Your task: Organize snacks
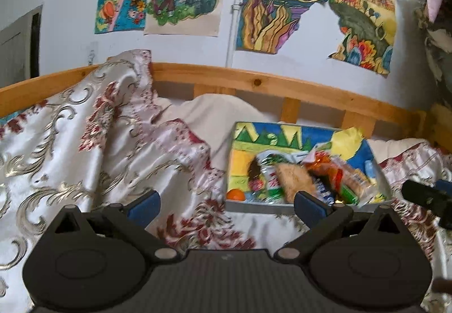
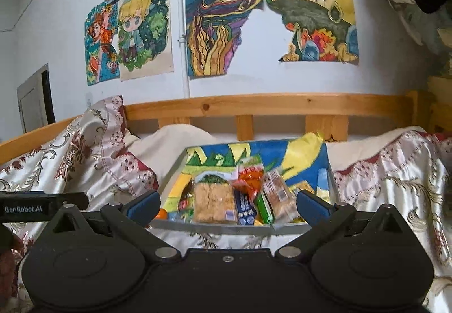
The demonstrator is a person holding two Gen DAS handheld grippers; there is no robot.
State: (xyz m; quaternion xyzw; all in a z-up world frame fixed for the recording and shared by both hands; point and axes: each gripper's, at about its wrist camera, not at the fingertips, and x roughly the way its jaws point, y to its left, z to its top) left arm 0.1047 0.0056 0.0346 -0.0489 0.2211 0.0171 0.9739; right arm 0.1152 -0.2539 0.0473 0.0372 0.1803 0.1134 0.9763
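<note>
Packaged snacks [image 2: 248,194] heaped in a shallow grey tray [image 2: 226,227] lined with colourful drawing paper.
Both grippers, left [image 1: 227,204] and right [image 2: 228,204], hold fingers apart, empty, tray just ahead.

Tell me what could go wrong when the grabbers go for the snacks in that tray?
The snack packets lie heaped and overlapping in the tray, so an open tool might catch two at once or knock one out.

The tray sits on a soft, rumpled bedspread, so a push could tip or slide it.

The small orange fruit in the near corner could roll if bumped.
</note>
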